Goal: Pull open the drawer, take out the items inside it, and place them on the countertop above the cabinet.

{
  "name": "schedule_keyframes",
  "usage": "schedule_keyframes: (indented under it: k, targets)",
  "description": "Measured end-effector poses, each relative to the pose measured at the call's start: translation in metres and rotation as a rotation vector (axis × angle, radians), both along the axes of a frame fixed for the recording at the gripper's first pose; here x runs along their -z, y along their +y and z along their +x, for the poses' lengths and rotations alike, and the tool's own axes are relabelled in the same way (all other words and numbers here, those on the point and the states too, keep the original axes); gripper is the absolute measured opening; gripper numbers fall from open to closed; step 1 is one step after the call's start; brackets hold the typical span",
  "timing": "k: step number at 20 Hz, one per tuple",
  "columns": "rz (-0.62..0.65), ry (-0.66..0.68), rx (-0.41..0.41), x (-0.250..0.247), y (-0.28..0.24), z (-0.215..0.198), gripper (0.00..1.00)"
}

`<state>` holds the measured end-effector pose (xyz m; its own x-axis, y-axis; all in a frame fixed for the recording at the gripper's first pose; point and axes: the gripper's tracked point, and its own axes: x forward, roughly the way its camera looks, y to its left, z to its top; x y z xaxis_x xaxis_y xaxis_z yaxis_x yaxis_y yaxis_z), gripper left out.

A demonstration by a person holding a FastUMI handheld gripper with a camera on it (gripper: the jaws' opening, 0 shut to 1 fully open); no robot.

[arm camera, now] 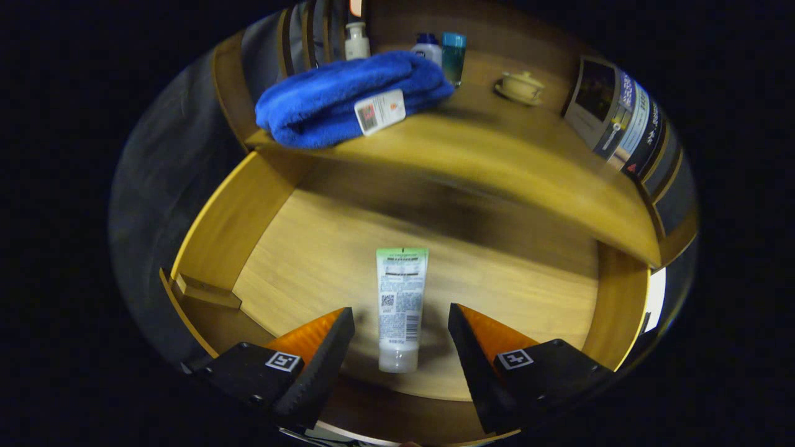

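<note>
Wood everywhere from where the gripper camera is looking: the drawer (248,205) is pulled open, and its light plank floor has just one thing lying on it, a white squeeze tube (401,304) with a green end and small print all over the back. The tube lies flat, cap end toward the camera, lined up pretty much lengthwise with the fingers. The gripper (400,320) hangs over the drawer with its jaws spread wide apart, one finger on each side of the tube's lower half, and neither looks to be touching it, so nothing is gripped. Beyond the tube, past the shadowy back of the drawer, the countertop (497,161) runs across above the cabinet. A folded blue towel (348,99) with a white tag sits at its near edge, over the drawer's far left corner. Behind the towel stand a white bottle (356,41), another white bottle with a blue cap (428,48) and a teal tumbler (454,56). Off to the right there's a pale lidded cup (520,85) on a saucer, and further right a printed card (615,118) leaning up.
</note>
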<state>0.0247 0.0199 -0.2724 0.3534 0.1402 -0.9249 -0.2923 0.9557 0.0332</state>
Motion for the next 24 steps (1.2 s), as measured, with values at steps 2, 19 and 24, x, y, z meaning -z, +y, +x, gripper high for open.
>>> schedule_keyframes:
  k: [2,19,24]
  targets:
    - [0.004,0.076,-0.008,0.013,0.004,-0.006,0.98]
    - [0.005,0.048,-0.002,0.009,-0.006,-0.009,0.47]
    - [0.133,-0.079,-0.027,-0.058,0.008,-0.017,0.47]
